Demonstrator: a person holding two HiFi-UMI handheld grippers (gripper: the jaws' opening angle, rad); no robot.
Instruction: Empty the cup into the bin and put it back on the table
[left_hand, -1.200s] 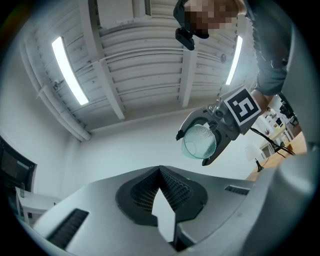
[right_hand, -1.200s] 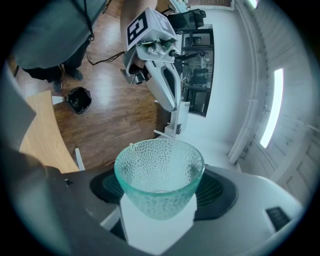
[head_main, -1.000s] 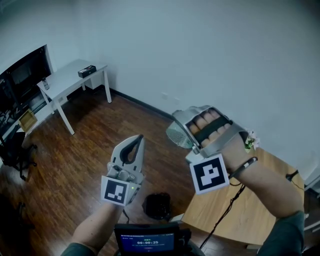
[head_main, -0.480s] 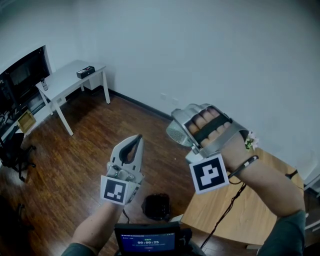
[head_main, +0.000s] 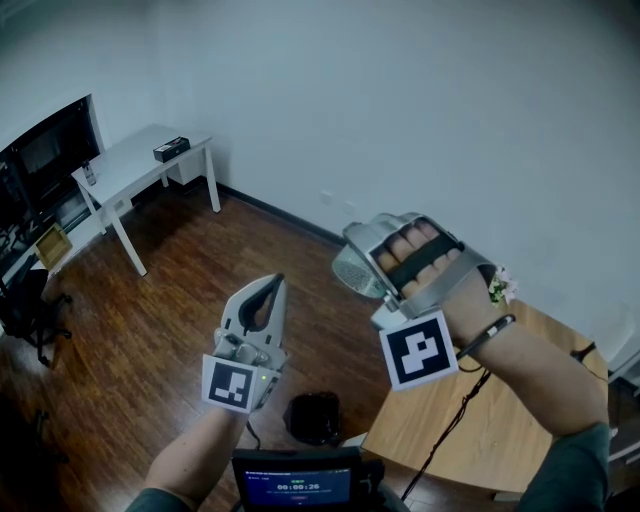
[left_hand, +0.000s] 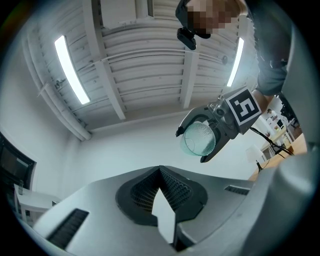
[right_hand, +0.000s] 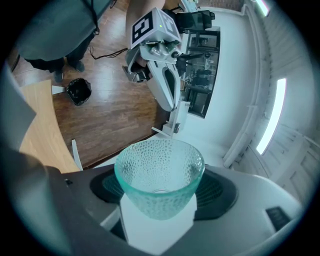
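A textured, pale green glass cup (right_hand: 159, 175) sits between the jaws of my right gripper (right_hand: 159, 200), which is shut on it. I see nothing inside the cup. In the head view the cup (head_main: 350, 270) is held in the air, on its side, left of the wooden table (head_main: 500, 410), with the right gripper (head_main: 372, 262) around it. The black bin (head_main: 314, 416) stands on the floor below, beside the table edge. My left gripper (head_main: 274, 282) is raised to the left of the cup, shut with nothing in it; its pads (left_hand: 172, 187) meet. From the left gripper view the cup (left_hand: 200, 140) hangs up and to the right.
A white desk (head_main: 140, 160) with a small dark box stands at the far left wall, next to a dark monitor (head_main: 50, 145). Brown wood floor (head_main: 170, 300) lies between them and me. A cable (head_main: 450, 430) runs across the wooden table. A device with a screen (head_main: 295, 485) sits at the bottom edge.
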